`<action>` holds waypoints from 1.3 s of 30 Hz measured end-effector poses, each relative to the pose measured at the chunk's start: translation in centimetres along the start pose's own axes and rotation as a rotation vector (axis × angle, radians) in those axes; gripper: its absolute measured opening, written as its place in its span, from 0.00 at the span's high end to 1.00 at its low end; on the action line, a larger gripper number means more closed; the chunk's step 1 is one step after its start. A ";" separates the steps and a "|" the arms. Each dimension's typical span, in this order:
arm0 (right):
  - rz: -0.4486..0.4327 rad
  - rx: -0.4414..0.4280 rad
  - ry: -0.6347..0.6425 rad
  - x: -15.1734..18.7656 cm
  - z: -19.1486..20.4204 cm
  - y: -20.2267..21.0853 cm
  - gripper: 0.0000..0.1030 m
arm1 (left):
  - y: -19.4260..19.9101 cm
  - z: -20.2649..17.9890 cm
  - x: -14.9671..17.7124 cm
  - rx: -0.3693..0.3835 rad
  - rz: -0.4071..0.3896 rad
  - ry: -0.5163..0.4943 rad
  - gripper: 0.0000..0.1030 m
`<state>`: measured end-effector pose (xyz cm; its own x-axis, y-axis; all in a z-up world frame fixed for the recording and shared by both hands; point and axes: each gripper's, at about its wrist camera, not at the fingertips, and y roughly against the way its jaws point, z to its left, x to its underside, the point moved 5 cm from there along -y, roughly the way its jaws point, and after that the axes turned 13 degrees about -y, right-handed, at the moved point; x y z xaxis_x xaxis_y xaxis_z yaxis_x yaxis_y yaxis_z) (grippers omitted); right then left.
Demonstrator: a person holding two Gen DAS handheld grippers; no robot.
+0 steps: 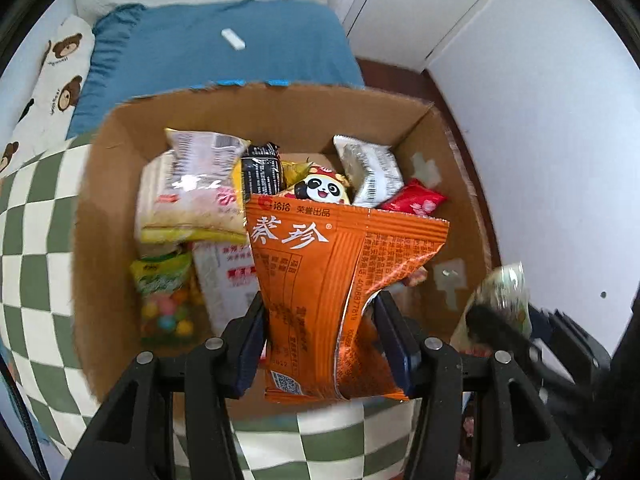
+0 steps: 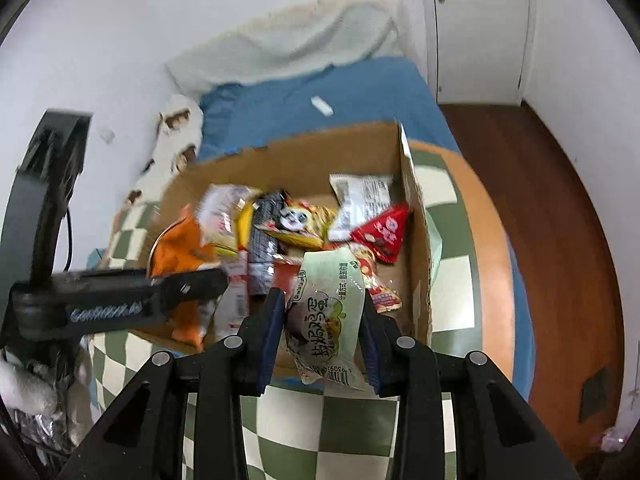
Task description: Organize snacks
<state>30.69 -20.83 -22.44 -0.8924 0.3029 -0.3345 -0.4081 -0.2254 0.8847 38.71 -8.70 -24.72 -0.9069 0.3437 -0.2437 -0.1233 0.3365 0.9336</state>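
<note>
Snacks fill the cardboard box (image 1: pixel 120 184) that sits on the green-and-white checked cloth (image 1: pixel 36 216), and I have one in each of my tongs above it. My left gripper (image 1: pixel 320 340) is clamped on the lower part of an orange packet (image 1: pixel 340 272), its pads pressing in on both sides so the foil creases between them; the packet stands up over the heap, its top edge near the panda packet (image 1: pixel 322 190). My right gripper (image 2: pixel 322 336) is closed tight on a pale green packet (image 2: pixel 328 312), pinched at its middle, hanging over the near right part of the box beside the red triangular packet (image 2: pixel 384 232).

Both seem to me to be lifts out of the box, or carries over it; I cannot tell which from this alone. To do it well I would keep both grips firm, since slick foil slides easily when held by a crumpled waist. I would keep the two tongs well apart, because the left one already shows close at the edge of the right wrist view and the packets could snag each other.

Below, the candy bag (image 1: pixel 166 296), the black packet (image 1: pixel 262 172) and the white packet (image 1: pixel 370 174) lie loosely stacked, so I would raise my two clear of the heap before swinging sideways, and clear the box's right wall (image 2: pixel 414 216) rather than drag across it
</note>
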 end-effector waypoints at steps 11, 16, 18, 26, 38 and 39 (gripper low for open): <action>0.126 0.079 -0.060 0.7 -1.7 -3.7 0.07 | -4.3 1.7 -0.5 -0.081 0.103 0.016 0.10; 0.124 0.133 -0.043 0.8 -1.1 -4.1 0.05 | -2.6 3.1 0.9 -0.148 0.064 0.026 0.10; 0.118 0.155 -0.032 1.0 -0.8 -4.4 0.04 | -2.0 3.8 1.6 -0.179 0.048 0.036 0.10; 0.086 0.176 -0.007 1.1 0.3 -4.3 0.04 | 0.2 5.5 3.6 -0.236 0.003 0.056 0.10; -0.072 0.160 0.029 2.1 1.9 2.9 0.04 | 7.7 3.4 6.6 -0.326 -0.184 0.058 0.09; -0.088 0.151 0.034 2.4 2.1 3.9 0.03 | 8.6 3.0 7.0 -0.333 -0.205 0.057 0.09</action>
<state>27.41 -19.01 -19.10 -0.8615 0.2837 -0.4211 -0.4534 -0.0566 0.8895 32.48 -0.73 -19.20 -0.8698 0.2468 -0.4273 -0.4192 0.0872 0.9037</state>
